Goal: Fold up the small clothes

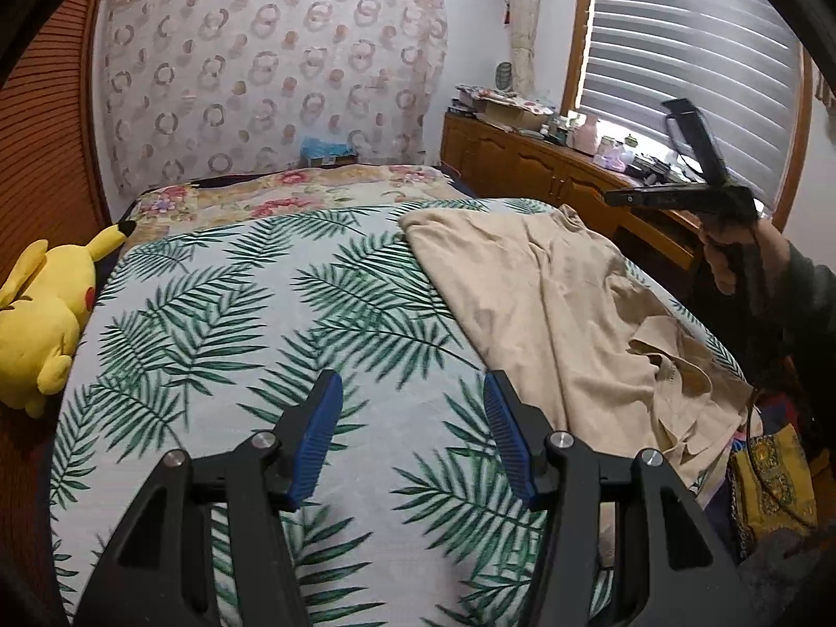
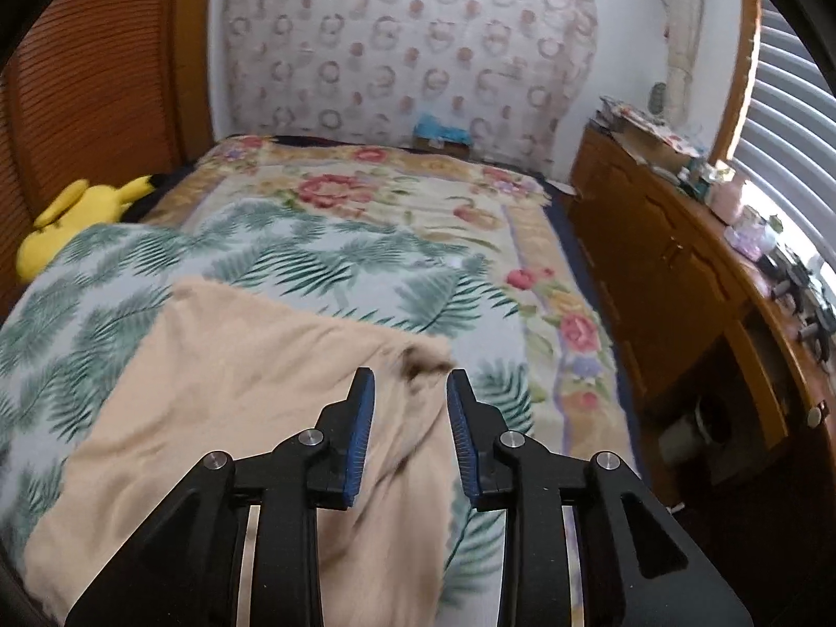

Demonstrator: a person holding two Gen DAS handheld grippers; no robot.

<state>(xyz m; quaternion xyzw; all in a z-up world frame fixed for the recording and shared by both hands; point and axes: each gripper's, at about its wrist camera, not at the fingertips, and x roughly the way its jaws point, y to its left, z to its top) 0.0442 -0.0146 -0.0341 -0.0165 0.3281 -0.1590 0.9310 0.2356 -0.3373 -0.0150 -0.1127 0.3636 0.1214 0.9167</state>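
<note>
A beige garment lies rumpled on the right side of the leaf-print bedspread. My left gripper is open and empty above the bedspread, left of the garment. The right gripper's body shows in the left wrist view, held high over the garment's right edge. In the right wrist view the right gripper is open and empty above the garment, near its far right corner. The bedspread lies beyond the garment.
A yellow plush toy lies at the bed's left edge, also in the right wrist view. A wooden dresser with clutter stands right of the bed under a blinded window. A yellow patterned bag sits by the bed's right side.
</note>
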